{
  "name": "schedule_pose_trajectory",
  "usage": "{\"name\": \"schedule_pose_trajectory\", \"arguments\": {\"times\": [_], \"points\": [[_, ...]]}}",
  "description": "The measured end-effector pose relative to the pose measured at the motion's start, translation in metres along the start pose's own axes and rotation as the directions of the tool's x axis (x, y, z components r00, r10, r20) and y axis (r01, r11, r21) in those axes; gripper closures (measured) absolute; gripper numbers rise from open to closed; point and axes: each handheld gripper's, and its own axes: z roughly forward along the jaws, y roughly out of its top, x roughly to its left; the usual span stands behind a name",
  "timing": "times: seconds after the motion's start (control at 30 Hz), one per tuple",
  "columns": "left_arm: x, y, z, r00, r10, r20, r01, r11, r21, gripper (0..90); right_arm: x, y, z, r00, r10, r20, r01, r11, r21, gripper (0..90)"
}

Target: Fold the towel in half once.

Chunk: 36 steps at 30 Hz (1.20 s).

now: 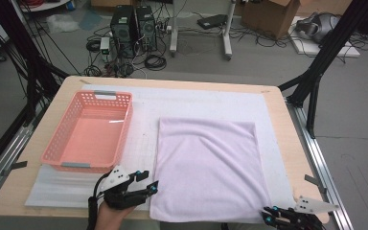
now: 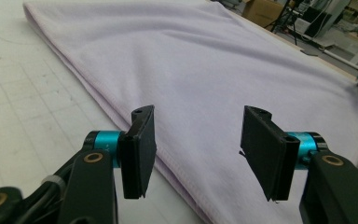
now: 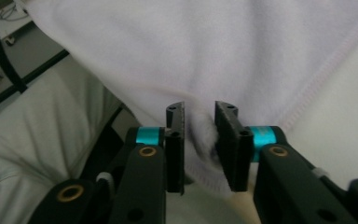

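A pale lilac towel [image 1: 206, 163] lies folded flat on the white mat, right of the middle. My left gripper [image 1: 146, 184] is at the towel's near left corner, held in a hand. In the left gripper view, the left gripper [image 2: 196, 149] stands open, its jaws wide apart just above the towel [image 2: 214, 70] and its hemmed edge. My right gripper [image 1: 268, 214] is at the near right corner. In the right gripper view, the right gripper [image 3: 199, 140] has its jaws narrowly apart with a bunched corner of the towel [image 3: 214, 46] between them, and the pads are not clamped on it.
A pink plastic basket [image 1: 57, 148] stands on the left of the white foam mat [image 1: 196, 100]. The wooden table [image 1: 290, 143] ends close behind both grippers. Black frame legs, computers and cables are on the floor beyond the far edge.
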Motion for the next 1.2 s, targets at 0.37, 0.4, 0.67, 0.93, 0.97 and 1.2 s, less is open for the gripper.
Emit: {"name": "schedule_pose_trajectory", "arguments": {"times": [0.37, 0.4, 0.67, 0.93, 0.97, 1.2], "points": [[0.023, 0.018, 0.035, 0.9996, -0.006, -0.029, 0.007, 0.9994, 0.035, 45.0, -0.009, 0.027, -0.004, 0.9947, -0.005, 0.102, 0.024, 0.983, -0.182, 70.2], [0.025, 0.02, 0.038, 0.9993, -0.004, -0.037, 0.005, 0.9992, 0.04, 45.3, -0.012, 0.03, 0.0, 0.9915, -0.009, 0.13, 0.031, 0.985, -0.168, 71.7], [0.042, 0.031, 0.054, 0.9969, -0.026, -0.074, 0.03, 0.9984, 0.048, 62.0, -0.038, 0.049, 0.032, 0.9718, 0.004, 0.236, 0.024, 0.993, -0.117, 82.1], [0.054, 0.053, 0.081, 0.9972, -0.047, -0.058, 0.051, 0.9965, 0.067, 63.3, -0.073, 0.086, 0.059, 0.9603, 0.019, 0.278, 0.016, 0.993, -0.12, 86.2], [0.056, 0.056, 0.084, 0.9971, -0.049, -0.058, 0.053, 0.9956, 0.077, 62.7, -0.08, 0.095, 0.067, 0.9571, 0.006, 0.29, 0.028, 0.993, -0.113, 86.5], [0.075, 0.071, 0.109, 0.9894, -0.114, -0.09, 0.119, 0.9913, 0.055, 60.7, -0.121, 0.146, 0.108, 0.9574, -0.028, 0.288, 0.042, 0.998, -0.042, 83.7]]}}
